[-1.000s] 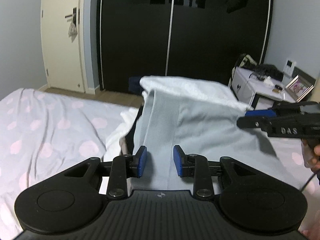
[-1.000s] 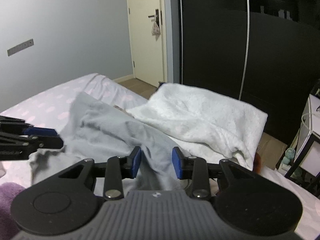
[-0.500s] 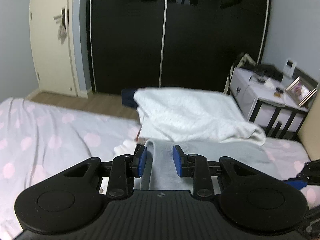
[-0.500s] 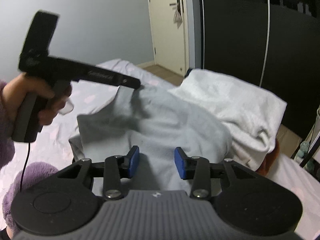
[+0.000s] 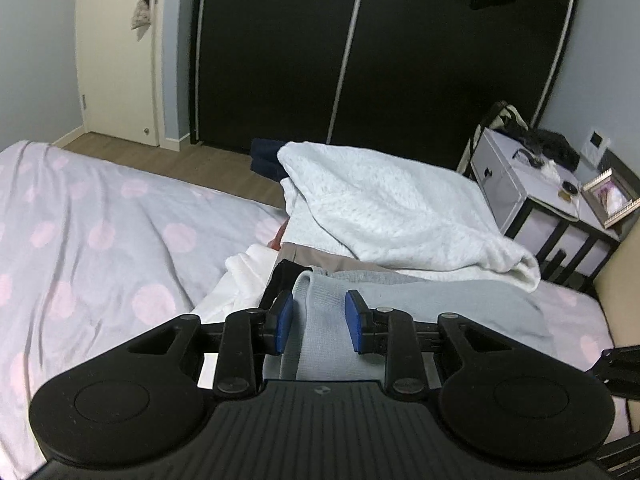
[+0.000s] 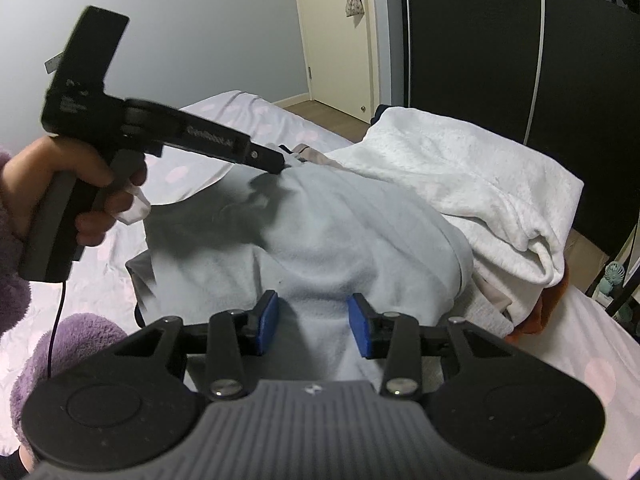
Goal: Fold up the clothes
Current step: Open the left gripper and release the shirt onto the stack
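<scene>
Plainly one grey garment (image 6: 352,240), both tongs, left (image 5: 319,322) and right (image 6: 313,328), spread wide around its folds, one white blanket (image 5: 400,208).

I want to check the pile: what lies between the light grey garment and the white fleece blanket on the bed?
A beige garment shows in the gap between the light grey garment and the white fleece blanket, seen in the left wrist view.

Pale grey garment (image 6: 352,240), rumpled, spread on the bed beside the white pile
</scene>
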`<state>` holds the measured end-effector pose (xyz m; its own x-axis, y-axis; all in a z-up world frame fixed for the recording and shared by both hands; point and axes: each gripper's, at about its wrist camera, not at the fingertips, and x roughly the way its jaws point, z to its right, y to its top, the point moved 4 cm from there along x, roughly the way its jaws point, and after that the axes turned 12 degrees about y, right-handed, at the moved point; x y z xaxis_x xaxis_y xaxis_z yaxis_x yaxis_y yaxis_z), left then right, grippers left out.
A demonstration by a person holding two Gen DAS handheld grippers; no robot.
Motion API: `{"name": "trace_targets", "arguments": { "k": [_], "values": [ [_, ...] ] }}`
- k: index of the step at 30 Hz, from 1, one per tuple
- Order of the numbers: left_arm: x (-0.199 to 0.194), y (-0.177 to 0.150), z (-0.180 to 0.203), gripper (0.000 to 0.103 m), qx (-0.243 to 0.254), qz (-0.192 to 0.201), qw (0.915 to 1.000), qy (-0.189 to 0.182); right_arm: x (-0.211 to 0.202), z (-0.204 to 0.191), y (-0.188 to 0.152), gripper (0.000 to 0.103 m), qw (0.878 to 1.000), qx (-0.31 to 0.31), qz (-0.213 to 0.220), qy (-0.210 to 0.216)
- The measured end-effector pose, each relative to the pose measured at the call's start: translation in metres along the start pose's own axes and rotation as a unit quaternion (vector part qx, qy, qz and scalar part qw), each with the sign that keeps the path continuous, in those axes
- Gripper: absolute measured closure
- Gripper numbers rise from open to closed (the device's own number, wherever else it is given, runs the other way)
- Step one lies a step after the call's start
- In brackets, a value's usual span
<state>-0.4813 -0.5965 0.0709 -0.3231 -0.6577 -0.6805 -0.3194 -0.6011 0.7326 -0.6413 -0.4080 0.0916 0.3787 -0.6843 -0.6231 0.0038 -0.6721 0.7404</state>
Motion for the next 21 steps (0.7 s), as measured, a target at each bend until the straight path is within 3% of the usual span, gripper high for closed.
{"name": "trace_targets", "arguments": {
  "k": [2, 6, 10, 11, 13, 17, 21],
  "values": [
    [-0.012, 0.000, 0.003, 0.077, 0.012, 0.007, 0.9999, 0.009, -0.003, -0.001, 0.001, 0.058, 1.000, -0.001, 0.006, -0.005],
    [-0.043, -0.010, 0.003, 0.077, 0.021, 0.015, 0.9993, 0.027, -0.012, -0.006, 0.004, 0.032, 1.000, -0.007, 0.022, -0.010],
    [-0.073, -0.022, 0.002, 0.077, 0.024, 0.024, 0.9984, 0.045, -0.026, -0.016, 0.007, 0.027, 0.999, -0.013, 0.046, 0.003],
    [-0.081, -0.025, 0.002, 0.076, 0.022, 0.029, 0.9981, 0.049, -0.031, -0.018, 0.007, 0.020, 0.998, -0.011, 0.056, 0.000],
    [-0.097, -0.031, 0.002, 0.072, 0.017, 0.040, 0.9973, 0.058, -0.040, -0.019, 0.008, 0.018, 0.997, -0.004, 0.076, -0.011],
    [-0.128, -0.044, 0.005, 0.057, 0.009, 0.061, 0.9954, 0.073, -0.066, -0.023, 0.007, 0.008, 0.989, 0.013, 0.128, -0.072],
    [-0.153, -0.058, 0.016, 0.052, 0.006, 0.073, 0.9946, 0.074, -0.097, -0.031, 0.003, 0.004, 0.982, 0.031, 0.171, -0.076]
  ]
}}
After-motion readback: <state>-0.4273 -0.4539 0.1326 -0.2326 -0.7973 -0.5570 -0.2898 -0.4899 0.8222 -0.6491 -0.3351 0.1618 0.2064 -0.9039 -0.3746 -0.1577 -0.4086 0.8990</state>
